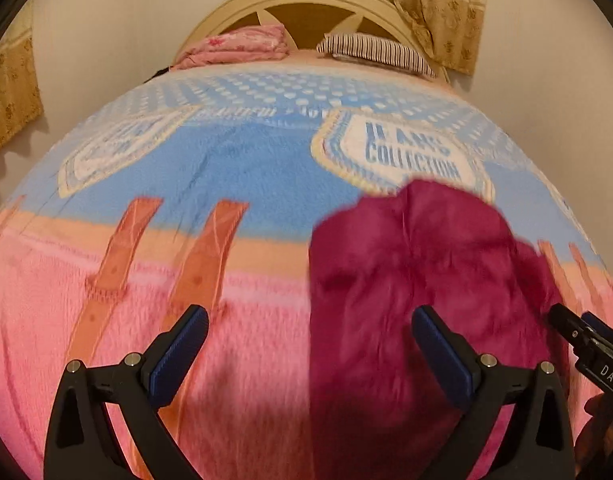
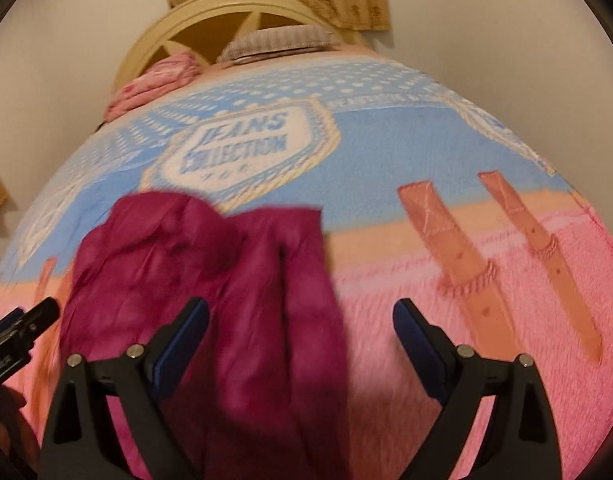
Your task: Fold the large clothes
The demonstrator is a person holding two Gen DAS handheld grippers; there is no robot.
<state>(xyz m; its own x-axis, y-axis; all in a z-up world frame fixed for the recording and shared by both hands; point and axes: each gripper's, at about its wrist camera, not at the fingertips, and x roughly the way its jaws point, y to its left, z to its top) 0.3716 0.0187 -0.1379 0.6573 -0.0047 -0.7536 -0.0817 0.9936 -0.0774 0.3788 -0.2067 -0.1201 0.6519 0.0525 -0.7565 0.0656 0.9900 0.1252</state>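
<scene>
A magenta garment (image 1: 418,280) lies folded lengthwise in a long strip on the bed blanket (image 1: 242,168); it also shows in the right wrist view (image 2: 226,280). My left gripper (image 1: 310,320) is open and empty above the garment's left edge. My right gripper (image 2: 300,312) is open and empty above the garment's right edge. The right gripper's tip shows at the right of the left wrist view (image 1: 586,340). The left gripper's tip shows at the left of the right wrist view (image 2: 22,328). The garment's near end is hidden below both views.
The blanket is pink near me and blue farther off, with a "Jeans Collection" badge (image 2: 242,148). At the headboard (image 1: 306,4) lie a pink folded cloth (image 1: 238,48) and a striped pillow (image 1: 378,52). Curtains (image 1: 426,4) hang behind.
</scene>
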